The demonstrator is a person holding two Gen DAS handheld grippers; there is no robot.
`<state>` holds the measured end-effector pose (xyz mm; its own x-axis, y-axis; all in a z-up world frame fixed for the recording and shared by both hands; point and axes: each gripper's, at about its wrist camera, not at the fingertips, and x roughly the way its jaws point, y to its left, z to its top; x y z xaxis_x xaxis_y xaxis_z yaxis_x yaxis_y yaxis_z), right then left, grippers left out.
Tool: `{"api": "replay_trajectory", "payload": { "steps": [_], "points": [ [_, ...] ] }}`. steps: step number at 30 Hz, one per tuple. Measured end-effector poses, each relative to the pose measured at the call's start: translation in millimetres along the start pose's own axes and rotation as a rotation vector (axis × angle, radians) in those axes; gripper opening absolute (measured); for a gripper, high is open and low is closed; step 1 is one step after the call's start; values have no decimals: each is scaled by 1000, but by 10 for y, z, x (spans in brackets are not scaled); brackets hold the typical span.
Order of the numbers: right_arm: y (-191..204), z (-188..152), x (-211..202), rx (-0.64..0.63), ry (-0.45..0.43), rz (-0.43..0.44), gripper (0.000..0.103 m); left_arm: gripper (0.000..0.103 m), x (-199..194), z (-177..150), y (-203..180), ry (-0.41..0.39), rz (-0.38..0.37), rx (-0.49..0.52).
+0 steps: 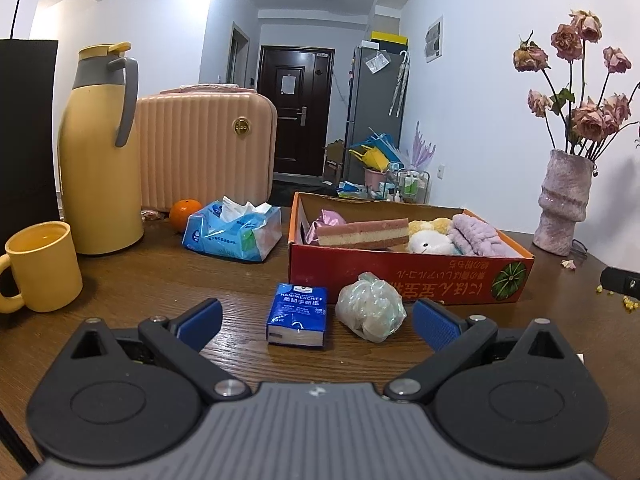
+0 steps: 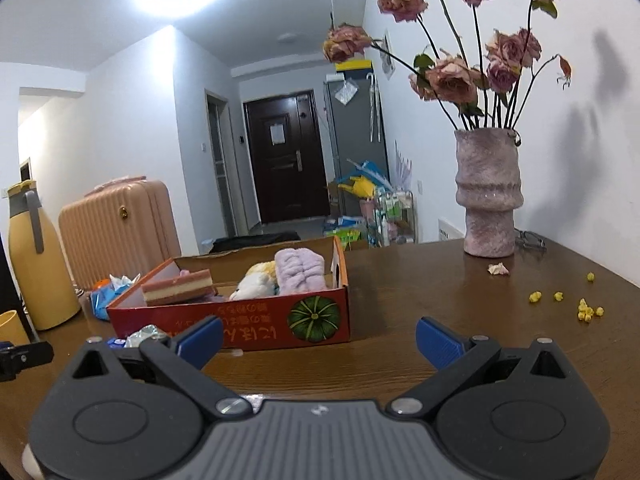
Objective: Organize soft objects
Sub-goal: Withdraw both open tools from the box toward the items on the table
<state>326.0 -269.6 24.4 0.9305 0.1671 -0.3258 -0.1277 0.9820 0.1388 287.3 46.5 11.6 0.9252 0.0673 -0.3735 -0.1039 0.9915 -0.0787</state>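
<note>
left gripper (image 1: 318,322): jaws spread, tissue pack (image 1: 297,315) and mesh pouf (image 1: 370,306) framed | right gripper (image 2: 319,340): jaws spread, nothing held | cardboard box (image 1: 400,276) seen behind

My table (image 1: 140,280): dark grained wood, slight sheen. Red box (image 1: 400,276): printed matt cardboard. Handkerchief pack (image 1: 297,314): glossy plastic wrap. My finger pads (image 1: 200,320): ribbed blue.

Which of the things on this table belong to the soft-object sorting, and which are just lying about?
Job:
red cardboard box
sponge, plush toy and purple towel, in the box
handkerchief pack and mesh bath puff, on the table before the open left gripper
possibly the tissue pack

Lying about:
thermos
yellow mug
orange
vase
pink suitcase
</note>
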Motion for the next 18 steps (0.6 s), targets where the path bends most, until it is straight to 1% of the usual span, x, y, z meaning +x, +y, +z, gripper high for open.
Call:
{"api": "replay_trajectory", "payload": {
  "steps": [2,5,9,11,13,15,16,17,18],
  "points": [
    [16,-1,35,-38,42,-19,103,103,-8,2,9,1,-4,-4],
    [59,-96,134,-98,125,-56,103,103,-11,4,7,6,-8,-4],
    [74,-279,289,-131,248,-73,103,103,3,-2,-13,16,-5,5],
    [80,-344,353,-137,289,-72,101,103,10,-8,-19,19,-2,7],
    [96,-391,399,-140,311,-63,96,103,23,-16,-23,26,1,11],
    [114,-428,438,-145,326,-58,94,103,41,-22,-29,36,4,14],
    [120,-448,457,-147,333,-56,87,103,50,-26,-30,40,6,16],
    [125,-464,476,-147,343,-52,83,103,62,-31,-35,45,8,19],
    [124,-471,490,-144,352,-48,75,103,76,-37,-39,50,11,21]
  ]
}}
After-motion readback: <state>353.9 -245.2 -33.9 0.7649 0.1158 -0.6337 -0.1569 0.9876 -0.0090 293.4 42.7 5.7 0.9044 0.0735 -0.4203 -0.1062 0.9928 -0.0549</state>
